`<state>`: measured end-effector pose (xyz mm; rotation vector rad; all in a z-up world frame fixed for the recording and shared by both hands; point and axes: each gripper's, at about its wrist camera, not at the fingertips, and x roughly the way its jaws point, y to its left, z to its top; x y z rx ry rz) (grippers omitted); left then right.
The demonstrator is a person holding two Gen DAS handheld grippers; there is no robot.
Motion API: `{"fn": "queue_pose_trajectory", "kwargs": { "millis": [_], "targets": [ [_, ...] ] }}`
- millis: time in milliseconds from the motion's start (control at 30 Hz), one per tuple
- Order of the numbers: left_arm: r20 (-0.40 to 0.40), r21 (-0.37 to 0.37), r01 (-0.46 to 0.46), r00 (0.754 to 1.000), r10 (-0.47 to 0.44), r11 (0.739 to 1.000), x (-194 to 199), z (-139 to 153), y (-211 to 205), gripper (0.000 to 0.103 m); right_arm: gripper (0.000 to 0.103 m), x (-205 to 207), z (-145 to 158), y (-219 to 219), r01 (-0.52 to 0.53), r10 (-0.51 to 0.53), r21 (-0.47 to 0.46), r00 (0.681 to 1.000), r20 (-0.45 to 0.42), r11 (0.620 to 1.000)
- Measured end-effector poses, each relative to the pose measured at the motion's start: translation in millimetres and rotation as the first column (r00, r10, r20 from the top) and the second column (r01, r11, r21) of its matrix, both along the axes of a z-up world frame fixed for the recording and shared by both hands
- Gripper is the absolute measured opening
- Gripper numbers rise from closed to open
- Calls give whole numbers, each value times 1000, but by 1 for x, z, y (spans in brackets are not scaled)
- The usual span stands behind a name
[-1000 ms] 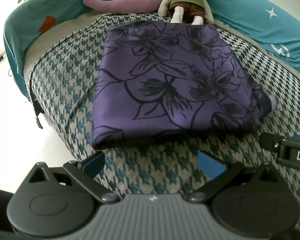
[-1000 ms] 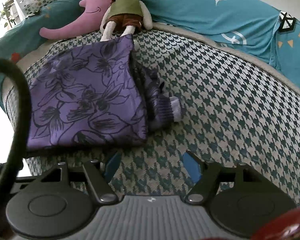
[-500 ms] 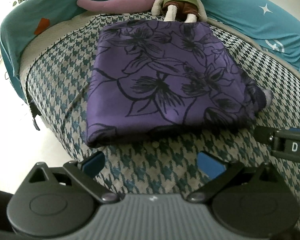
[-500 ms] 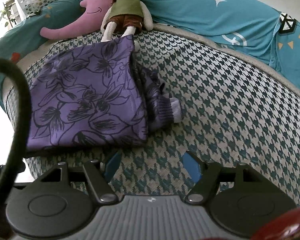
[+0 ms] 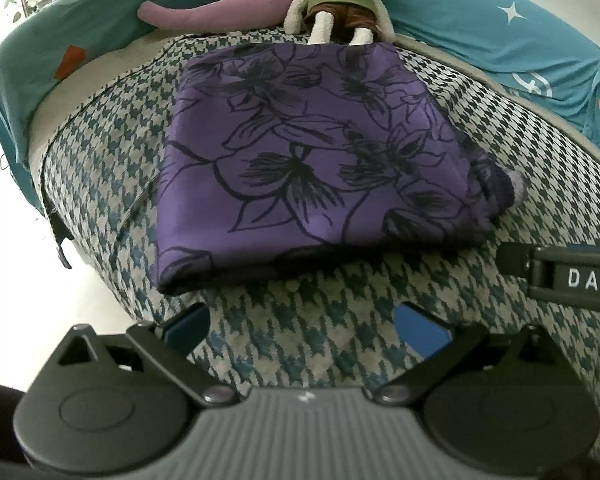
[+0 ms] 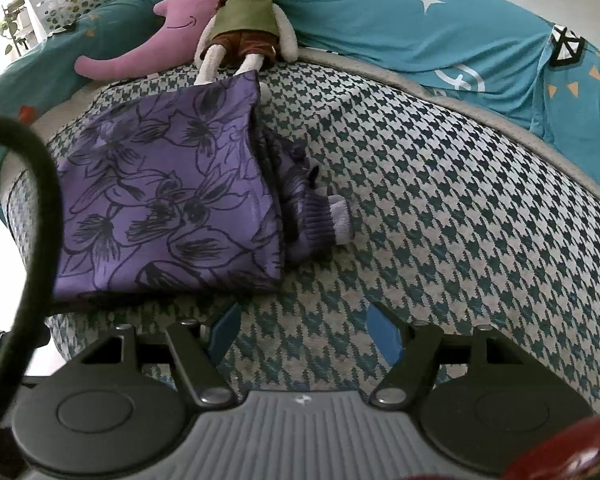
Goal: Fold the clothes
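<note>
A purple garment with black flower outlines (image 5: 312, 172) (image 6: 168, 208) lies folded into a flat rectangle on the houndstooth bed cover (image 5: 320, 328). A ribbed cuff (image 6: 324, 224) sticks out from its right side. My left gripper (image 5: 300, 324) hovers open just short of the garment's near edge, nothing between its blue pads. In the right wrist view my right gripper (image 6: 304, 330) is open too, over bare cover near the garment's front right corner. Part of the right gripper's body (image 5: 564, 280) shows at the right of the left wrist view.
A plush rabbit (image 6: 244, 20) and a pink moon cushion (image 6: 148, 44) lie at the far edge, the rabbit's feet touching the garment. Teal bedding (image 6: 440, 36) rings the back. A white basket (image 6: 72, 0) sits far left. The bed's left edge (image 5: 60, 236) drops to pale floor. A black cable (image 6: 40, 216) crosses left.
The left view has drifted slightly, so the garment sits a little further right and higher in frame. The right gripper and the garment have stayed put. Both grippers remain open.
</note>
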<state>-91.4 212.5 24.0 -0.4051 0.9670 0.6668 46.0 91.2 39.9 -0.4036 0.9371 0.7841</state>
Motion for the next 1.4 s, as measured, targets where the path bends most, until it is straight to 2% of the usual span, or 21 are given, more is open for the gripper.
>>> {"fn": "queue_pose_trajectory", "kwargs": {
  "millis": [933,1400],
  "targets": [
    [-13,-11,111,994,-111,994,3,-3,-23,103,71,-4,-1,-2,16,-16,-16,1000,11,1000],
    [-22,-15,132,991,-133,991,1,-5,-27,103,71,-5,-1,-5,16,-16,-22,1000,14,1000]
  ]
}}
